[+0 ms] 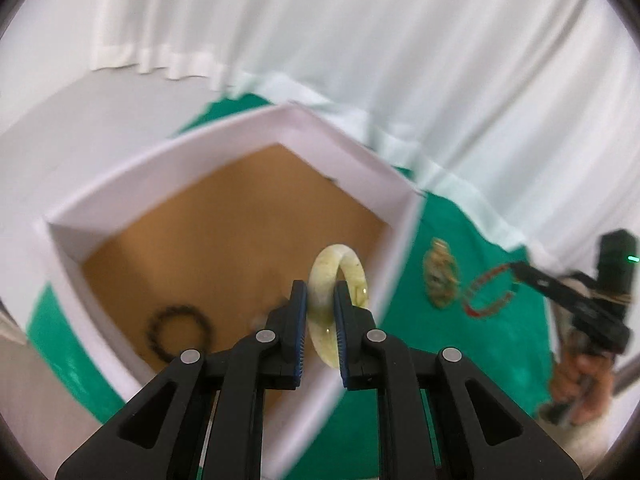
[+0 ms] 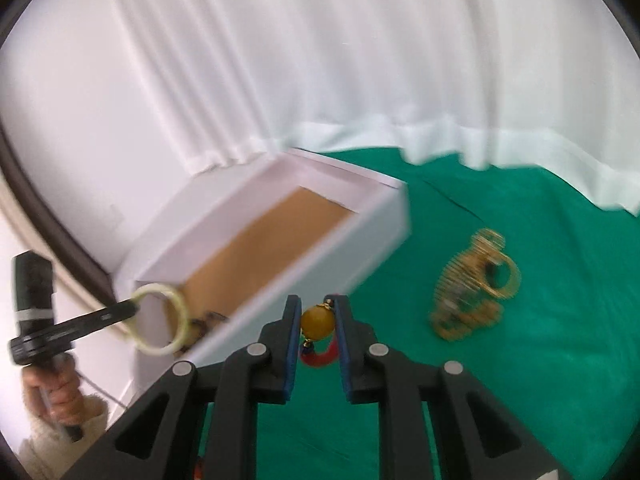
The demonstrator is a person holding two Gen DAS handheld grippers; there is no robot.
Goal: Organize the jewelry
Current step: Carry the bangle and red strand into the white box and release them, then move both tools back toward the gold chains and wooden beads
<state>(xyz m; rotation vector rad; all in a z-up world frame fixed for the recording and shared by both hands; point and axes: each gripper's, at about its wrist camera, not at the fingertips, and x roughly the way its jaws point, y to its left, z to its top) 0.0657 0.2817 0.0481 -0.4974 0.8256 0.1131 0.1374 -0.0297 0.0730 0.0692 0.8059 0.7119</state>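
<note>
Jewelry status: we've got 2 pcs lifted at once, one per gripper, rest listed below.
L gripper: left gripper [image 1: 320, 300] pinched nearly shut on pale jade bangle [image 1: 338, 300], pads clamping the band on edge, ring standing upright, hanging over the box's near-right corner.
R gripper: right gripper [image 2: 318, 312] closed tight on amber bead [image 2: 318, 322] of red bead bracelet [image 1: 486, 292]; the strand droops below the pads, off the cloth.
Box: white box [image 1: 160, 168] w/ brown floor, open top, on green cloth [image 2: 520, 380]; black bead bracelet [image 1: 180, 330] already inside, near its front-left wall.
Left out: gold hair claw [image 2: 474, 284] on the cloth, right of box, apart from both grippers.
Handling, bangle: we judge it stiff, smooth, prob. slippery + brittle; grip across the band as now, set down low, don't drop.
Handling, red strand: we judge it light, floppy, will swing; big bead is round so could squirt out; hold centred on it.
Handling, claw: looks rigid w/ open wirework teeth, prob. light; we'd take it across the body.
Backdrop: white curtain [image 2: 360, 60] behind; frames blurry, fine detail n/a.
</note>
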